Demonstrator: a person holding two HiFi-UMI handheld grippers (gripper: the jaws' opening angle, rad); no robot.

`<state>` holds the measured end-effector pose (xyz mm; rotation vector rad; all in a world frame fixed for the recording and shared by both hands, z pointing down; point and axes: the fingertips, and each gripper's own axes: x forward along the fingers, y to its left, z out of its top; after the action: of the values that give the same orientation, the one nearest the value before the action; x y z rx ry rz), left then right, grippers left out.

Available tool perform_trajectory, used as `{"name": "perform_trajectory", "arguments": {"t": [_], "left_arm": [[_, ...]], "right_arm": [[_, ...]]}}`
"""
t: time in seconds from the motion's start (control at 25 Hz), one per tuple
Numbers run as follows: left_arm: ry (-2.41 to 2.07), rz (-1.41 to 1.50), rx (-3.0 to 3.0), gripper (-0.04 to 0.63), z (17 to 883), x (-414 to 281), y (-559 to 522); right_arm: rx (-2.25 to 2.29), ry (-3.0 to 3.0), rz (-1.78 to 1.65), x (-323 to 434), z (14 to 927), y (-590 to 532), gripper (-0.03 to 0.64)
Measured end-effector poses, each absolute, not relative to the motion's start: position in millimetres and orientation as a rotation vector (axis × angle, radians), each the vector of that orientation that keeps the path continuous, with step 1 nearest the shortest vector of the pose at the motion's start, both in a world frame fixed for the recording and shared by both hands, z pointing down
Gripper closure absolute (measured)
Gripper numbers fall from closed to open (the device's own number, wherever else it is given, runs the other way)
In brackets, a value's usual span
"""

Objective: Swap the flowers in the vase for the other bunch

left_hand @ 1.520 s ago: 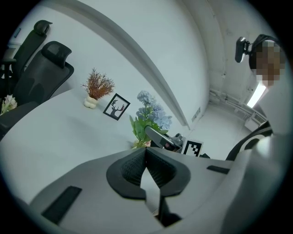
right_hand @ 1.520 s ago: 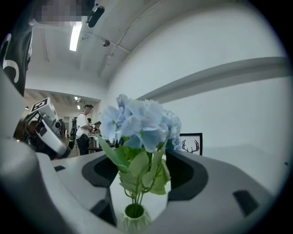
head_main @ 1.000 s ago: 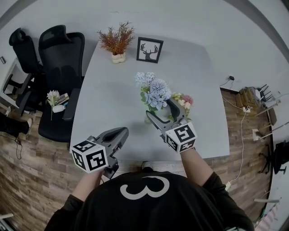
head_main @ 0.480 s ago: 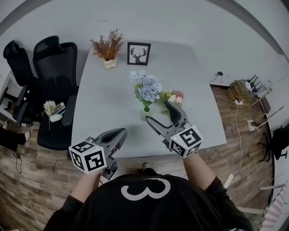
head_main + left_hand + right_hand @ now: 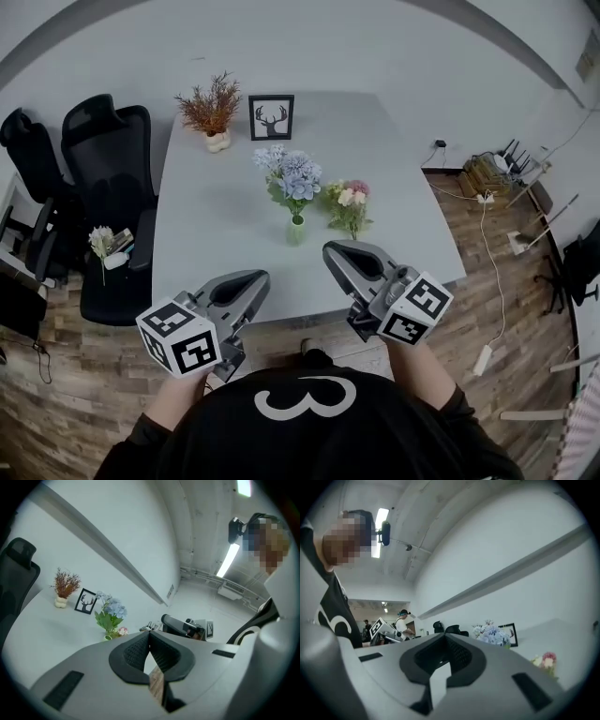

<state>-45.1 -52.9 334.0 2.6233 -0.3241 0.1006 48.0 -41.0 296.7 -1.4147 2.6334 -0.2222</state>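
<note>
2 bunches of flowers are on the grey table (image 5: pixel 211 234). The blue bunch (image 5: pixel 289 174) stands upright in the small pale-green vase (image 5: pixel 296 231) near the middle of the tabletop. The pink and cream bunch (image 5: pixel 348 202) rests on the table just beside the vase, on the right gripper's side; whether it touches the vase I cannot tell.

The person holds both grippers at the near edge of the table, well apart from the flowers. The left gripper (image 5: pixel 251 279) has its 2 jaws pressed together at the tips with nothing between them. The right gripper (image 5: pixel 334 253) has just closed its jaws, and they too meet on nothing.

At the far end of the table a framed deer picture (image 5: pixel 271 116) stands upright, with a rust-coloured dried plant (image 5: pixel 210 103) in a little white pot just beside it. 2 black office chairs (image 5: pixel 112 178) stand along the table's left side, on the wood-pattern floor (image 5: pixel 66 375).
</note>
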Motion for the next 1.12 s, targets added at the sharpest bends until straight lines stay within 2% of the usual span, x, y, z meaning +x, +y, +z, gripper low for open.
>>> {"name": "perform_trajectory", "arguments": {"t": [0.16,0.6,1.12], "left_arm": [[-0.266,0.089,2.687,0.586,316,-42,-35],[-0.165,0.124,2.716,0.584,322,-33,-4],[-0.162,0.159,2.694,0.584,341,-31,3]], "right_arm": [[-1.358,2.617,-0.388,37,298,-23,0.609],[-1.412,2.709,-0.561,22,343,20,0.609],[-1.472,2.715,-0.525,21,350,34,0.611]]}}
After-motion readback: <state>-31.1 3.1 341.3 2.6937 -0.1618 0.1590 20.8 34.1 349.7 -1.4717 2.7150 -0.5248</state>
